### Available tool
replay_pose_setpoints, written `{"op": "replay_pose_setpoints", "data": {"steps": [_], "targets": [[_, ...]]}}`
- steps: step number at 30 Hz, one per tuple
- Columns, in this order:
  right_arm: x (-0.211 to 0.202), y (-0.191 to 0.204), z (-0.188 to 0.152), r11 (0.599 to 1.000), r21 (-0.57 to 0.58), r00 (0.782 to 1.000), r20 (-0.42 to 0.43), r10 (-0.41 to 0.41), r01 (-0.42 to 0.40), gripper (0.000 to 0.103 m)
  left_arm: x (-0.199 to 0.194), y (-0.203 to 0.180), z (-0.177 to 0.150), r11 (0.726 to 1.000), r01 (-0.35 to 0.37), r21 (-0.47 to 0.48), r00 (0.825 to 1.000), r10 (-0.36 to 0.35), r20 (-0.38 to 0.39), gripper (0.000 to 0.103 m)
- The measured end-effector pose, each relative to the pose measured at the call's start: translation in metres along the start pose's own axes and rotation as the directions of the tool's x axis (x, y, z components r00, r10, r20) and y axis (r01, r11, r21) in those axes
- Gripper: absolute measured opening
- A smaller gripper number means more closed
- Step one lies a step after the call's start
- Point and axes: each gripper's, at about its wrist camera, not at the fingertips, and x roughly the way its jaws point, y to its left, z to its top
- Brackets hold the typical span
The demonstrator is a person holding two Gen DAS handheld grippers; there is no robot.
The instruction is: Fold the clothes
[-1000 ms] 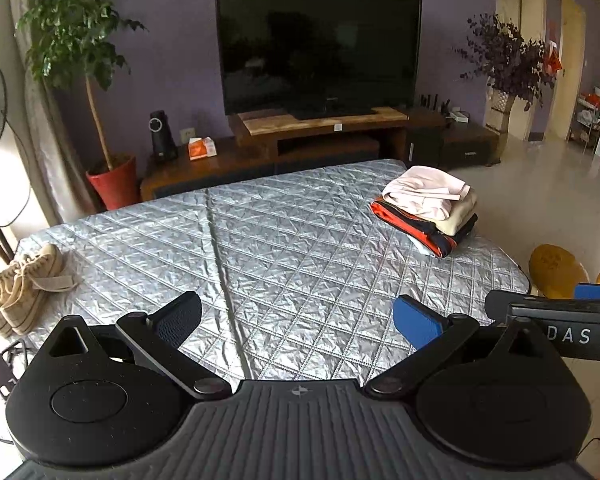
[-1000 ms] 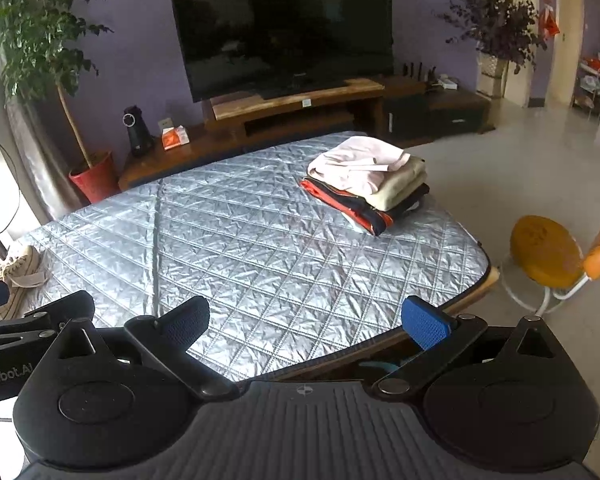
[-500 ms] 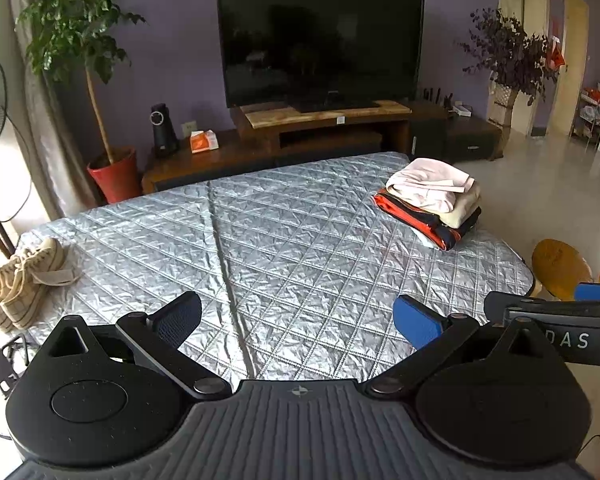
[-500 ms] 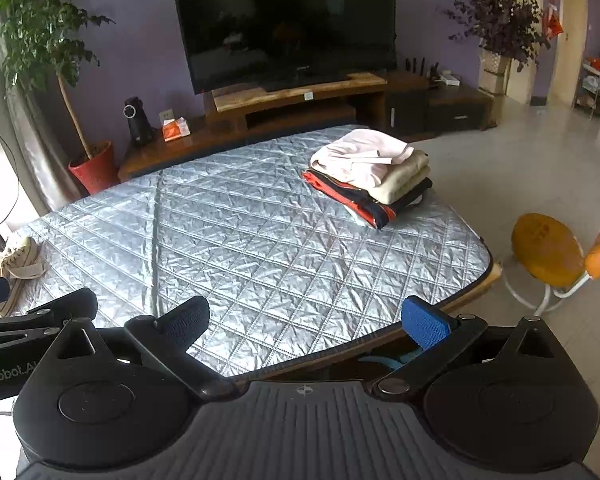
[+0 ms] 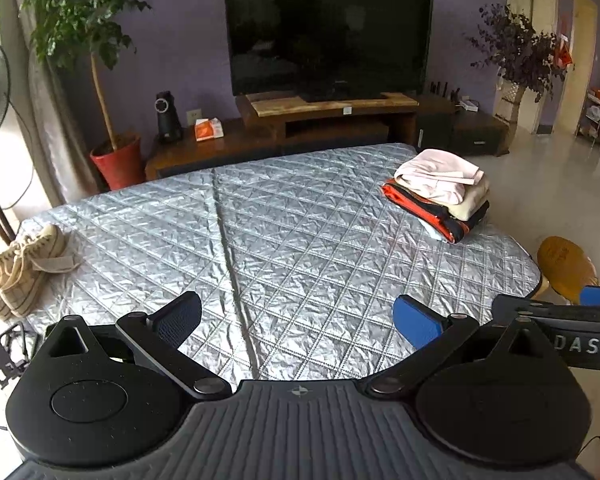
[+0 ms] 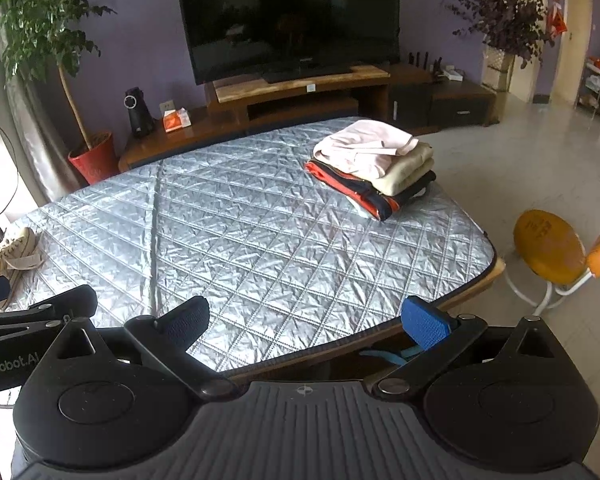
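1. Clothes [image 5: 440,192] lie in a folded stack at the far right corner of the quilted silver table cover [image 5: 280,240]: a pale pink garment on top, a cream one under it, then a dark piece with a red-orange edge, and something pale at the very bottom.
2. Left gripper [image 5: 296,316] hangs above the near edge of the cover, its jaws spread wide with nothing between them.
3. Right gripper [image 6: 306,322] sits just beside it, over the near right edge, jaws likewise spread and empty.
4. Apart from the stack, the cover carries only a pair of beige sneakers [image 5: 24,268] at its far left; no loose garment shows in either view.
5. As a judgement, the stack already lies as the task wants it, so this scene fits a pause between garments, with more waiting out of view, or the close of the job. The pictures do not settle which.
6. If another garment does arrive, it would need spreading flat on the bare middle of the cover, well apart from the stack, each gripper pinching one edge.
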Motion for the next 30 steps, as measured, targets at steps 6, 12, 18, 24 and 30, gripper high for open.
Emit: {"op": "replay_pose_setpoints", "data": {"steps": [6, 12, 18, 24, 30], "targets": [[0.031, 0.008, -0.007, 1.000, -0.004, 0.997, -0.068, 0.017, -0.018, 0.103, 0.044, 0.027, -0.013, 0.998, -0.035, -0.045, 0.997, 0.031, -0.073, 0.103], [0.076, 0.039, -0.011, 0.997, -0.076, 0.994, -0.111, 0.020, -0.028, 0.103, 0.103, 0.069, -0.024, 0.989, -0.085, -0.124, 0.978, 0.059, -0.199, 0.103], [0.151, 0.081, 0.003, 0.987, -0.150, 0.996, -0.079, 0.051, -0.062, 0.103, 0.140, 0.106, -0.027, 0.979, -0.110, -0.173, 0.966, 0.064, -0.252, 0.103], [0.227, 0.118, 0.007, 0.973, -0.216, 0.995, -0.058, 0.075, -0.086, 0.103, 0.187, 0.132, -0.024, 0.972, -0.152, -0.181, 0.949, 0.092, -0.301, 0.103], [0.294, 0.149, 0.009, 0.957, -0.264, 0.993, -0.036, 0.111, -0.117, 0.103, 0.200, 0.149, -0.020, 0.967, -0.176, -0.181, 0.935, 0.107, -0.337, 0.103]]}}
